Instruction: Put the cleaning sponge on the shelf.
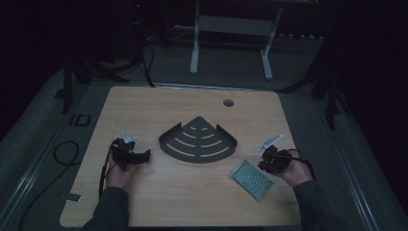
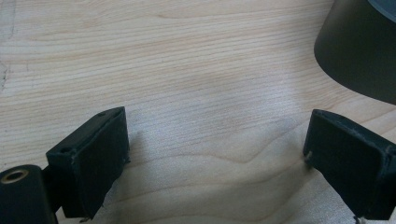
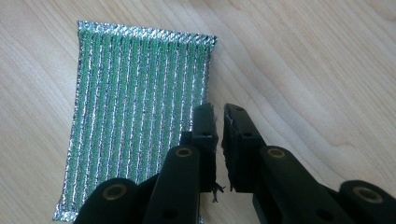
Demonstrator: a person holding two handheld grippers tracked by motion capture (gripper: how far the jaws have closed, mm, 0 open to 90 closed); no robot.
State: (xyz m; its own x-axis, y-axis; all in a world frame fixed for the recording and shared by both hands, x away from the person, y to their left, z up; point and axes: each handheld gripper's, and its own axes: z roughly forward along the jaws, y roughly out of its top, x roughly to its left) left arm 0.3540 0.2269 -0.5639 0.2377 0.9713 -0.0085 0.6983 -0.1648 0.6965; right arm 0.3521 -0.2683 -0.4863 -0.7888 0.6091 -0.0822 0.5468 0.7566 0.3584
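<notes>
A dark, quarter-round slotted corner shelf [image 1: 198, 139] lies flat at the middle of the wooden table [image 1: 192, 207]. A green and silver scouring pad [image 1: 251, 179] lies to its right, near the front. My left gripper [image 1: 144, 156] rests low left of the shelf, jaws wide open over bare wood [image 2: 215, 154]; the shelf's curved wall [image 2: 359, 46] sits just beyond the far jaw. My right gripper [image 1: 263, 166] is at the pad's right edge. Its jaws are shut with only a sliver between them [image 3: 218, 112], and nothing is in them; the pad [image 3: 135, 107] lies beside and partly under one jaw.
A round cable hole [image 1: 228, 102] sits near the table's back edge. White frame legs [image 1: 195, 53] stand on the floor behind the table, and black cables [image 1: 62, 154] loop on the floor at left. The room around is dark.
</notes>
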